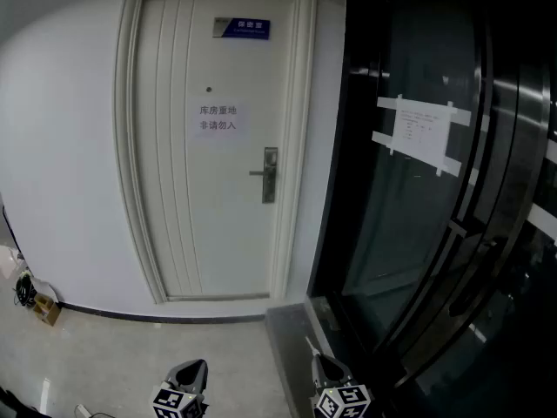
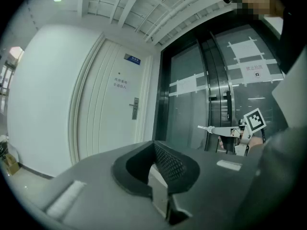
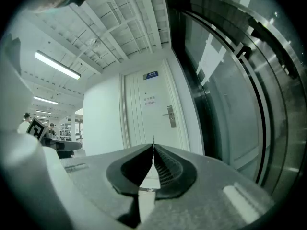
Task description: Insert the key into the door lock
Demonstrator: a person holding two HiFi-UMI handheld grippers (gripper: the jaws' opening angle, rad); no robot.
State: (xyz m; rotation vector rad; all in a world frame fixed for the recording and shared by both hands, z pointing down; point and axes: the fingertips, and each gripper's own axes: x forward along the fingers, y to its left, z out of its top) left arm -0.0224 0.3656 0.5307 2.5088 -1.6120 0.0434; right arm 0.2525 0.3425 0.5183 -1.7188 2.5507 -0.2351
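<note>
Stood back from a closed white door (image 1: 209, 225), seen in the upper middle of the head view. Found the door lock (image 1: 270, 174) on the door's right side, a metal plate with a lever handle pointing to picture-left. Noted a blue sign (image 1: 242, 29) near the door's top and a paper notice (image 1: 218, 118) with two lines of print below it, up and left of the lock. Saw a dark glass wall (image 1: 418, 233) filling the right half of that view, with a white sheet (image 1: 422, 131) taped across it. Held both grippers low at the bottom edge of the head view, over grey floor (image 1: 122, 355): the left gripper (image 1: 184, 388) left of centre, the right gripper (image 1: 335, 392) right of centre, well apart from the door. Gripped the key (image 2: 206, 127) in the right gripper, with jaws pinched nearly together on it and the blade sticking out past the tips; showed only as a thin upright sliver above the tips in the right gripper view, down and left of the lock in that frame. Picked out the same key at the right of the left gripper view, pointing toward picture-left. Carried nothing in the left gripper, with jaws drawn together at the tips. Left the key well short of the lock, not inserted.
</note>
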